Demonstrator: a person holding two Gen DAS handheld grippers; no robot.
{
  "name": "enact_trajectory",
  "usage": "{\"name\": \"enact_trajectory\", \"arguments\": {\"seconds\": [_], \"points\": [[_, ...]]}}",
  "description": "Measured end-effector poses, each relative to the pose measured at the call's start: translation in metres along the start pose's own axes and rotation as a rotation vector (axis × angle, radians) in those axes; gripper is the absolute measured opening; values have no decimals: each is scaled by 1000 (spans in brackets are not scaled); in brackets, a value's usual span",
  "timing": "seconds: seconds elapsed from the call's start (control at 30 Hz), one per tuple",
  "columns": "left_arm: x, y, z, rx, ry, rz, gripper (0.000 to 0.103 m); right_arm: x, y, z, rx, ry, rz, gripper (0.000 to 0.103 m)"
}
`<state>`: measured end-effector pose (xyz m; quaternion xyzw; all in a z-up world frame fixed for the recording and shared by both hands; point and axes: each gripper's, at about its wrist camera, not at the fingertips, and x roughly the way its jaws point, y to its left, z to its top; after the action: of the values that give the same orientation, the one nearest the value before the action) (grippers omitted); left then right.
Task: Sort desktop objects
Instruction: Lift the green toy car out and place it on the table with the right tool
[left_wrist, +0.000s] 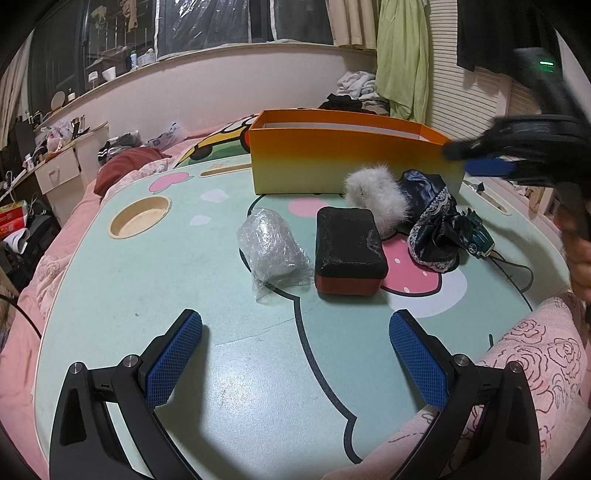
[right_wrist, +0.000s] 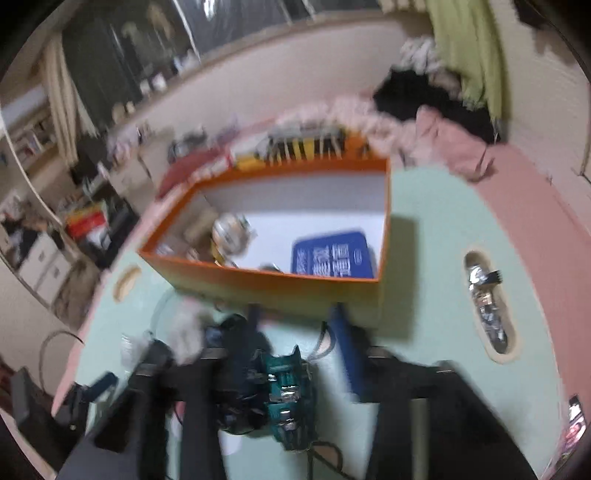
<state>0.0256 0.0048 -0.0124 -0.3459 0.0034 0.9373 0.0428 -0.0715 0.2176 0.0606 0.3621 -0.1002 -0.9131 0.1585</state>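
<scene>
Your left gripper (left_wrist: 295, 354) hangs low over the mint-green cartoon-print table (left_wrist: 177, 288), blue pads spread wide, nothing between them. Bare tabletop lies ahead of it, up to the crumpled clear plastic bag (left_wrist: 271, 245) and the black-topped red block (left_wrist: 349, 251) just beside it. Beyond those, the white fluffy puff (left_wrist: 375, 195) and dark lace-trimmed satin cloth (left_wrist: 436, 221) crowd the open orange cardboard box (left_wrist: 332, 162). Your right gripper (right_wrist: 299, 339) is blurred above the small teal toy car (right_wrist: 286, 391), fingers apart, tips near the box's front wall; the car sits beside the cloth, toward the table's right edge.
</scene>
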Motion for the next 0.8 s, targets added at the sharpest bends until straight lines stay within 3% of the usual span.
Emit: {"name": "enact_trajectory", "arguments": {"seconds": [0.2, 0.33, 0.43, 0.8], "points": [[-1, 0, 0, -1, 0, 0, 101, -20, 9, -62, -106, 32, 24, 73], [-2, -1, 0, 5, -3, 3, 101, 5, 34, -96, -287, 65, -106, 93], [-4, 1, 0, 0, -2, 0, 101, 12, 35, -92, -298, 92, -115, 103], [-5, 7, 2, 17, 4, 7, 101, 10, 32, -94, -295, 82, -112, 103]]}}
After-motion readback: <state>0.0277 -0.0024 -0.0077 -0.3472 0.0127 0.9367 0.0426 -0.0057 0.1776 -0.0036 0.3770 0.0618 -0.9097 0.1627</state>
